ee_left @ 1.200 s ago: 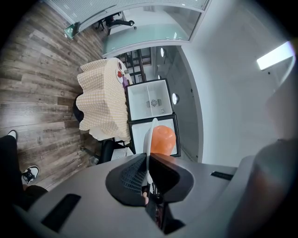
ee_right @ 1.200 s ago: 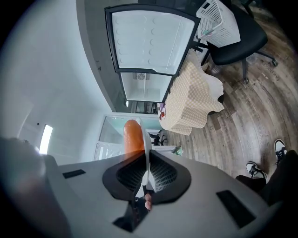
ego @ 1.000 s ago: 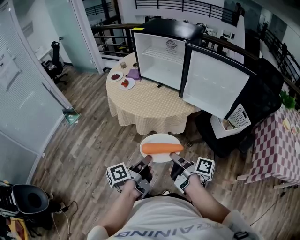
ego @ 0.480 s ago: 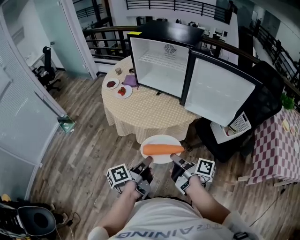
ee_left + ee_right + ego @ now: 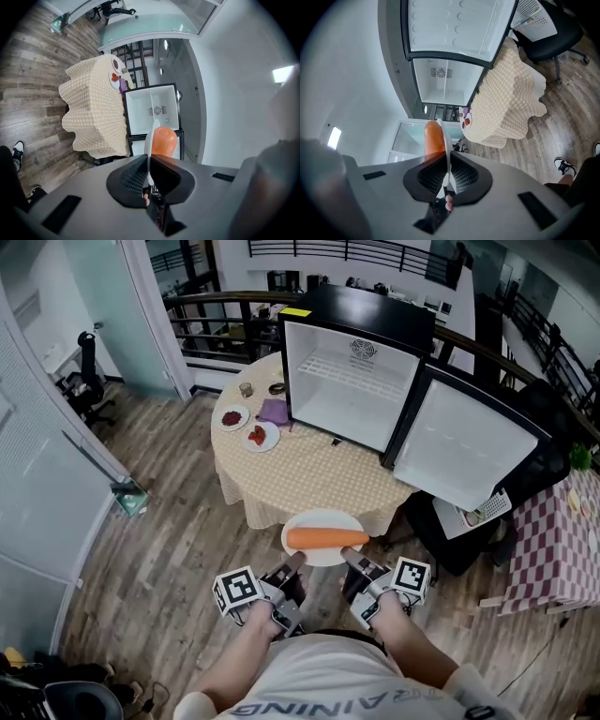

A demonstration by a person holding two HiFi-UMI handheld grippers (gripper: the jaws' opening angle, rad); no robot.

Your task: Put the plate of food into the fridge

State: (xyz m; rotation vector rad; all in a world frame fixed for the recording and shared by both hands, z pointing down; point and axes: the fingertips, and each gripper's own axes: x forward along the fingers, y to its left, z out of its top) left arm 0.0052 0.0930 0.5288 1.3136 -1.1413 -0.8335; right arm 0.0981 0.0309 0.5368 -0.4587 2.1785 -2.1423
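Between me and the near edge of the desk [image 5: 309, 479], the plate [image 5: 319, 557] hangs in the air above the wooden floor [image 5: 187, 549], with the carrot [image 5: 326, 538] lying across it. Both claws are clenched on it. The left claw [image 5: 294, 564] pinches the rim on its side and the right claw [image 5: 349, 561] pinches the opposite rim. Each gripper view shows the thin white edge squeezed tight, with the carrot standing beyond it.

What has changed over the last second is the room, not the grip. The plate and both claws sit at the same spot before my chest. Meanwhile the desk and the fridge [image 5: 352, 381] have slid rightward and a little lower in the head view. The office chair [image 5: 66, 701] at the bottom left has dropped almost out of sight. I read that as stepping and turning toward the fridge, with the load kept level.

For the task, this means the carry is under way but nothing is delivered yet. The fridge stands at the far edge of the desk with its door [image 5: 469, 451] swung wide to the right. Its white inside looks bare as far as I can see. Small dishes [image 5: 259, 435] of red food and a purple cloth [image 5: 275, 411] sit by the far left edge, off my line. I judge the next need is to close in on the desk and reach over it without tipping the carrot.
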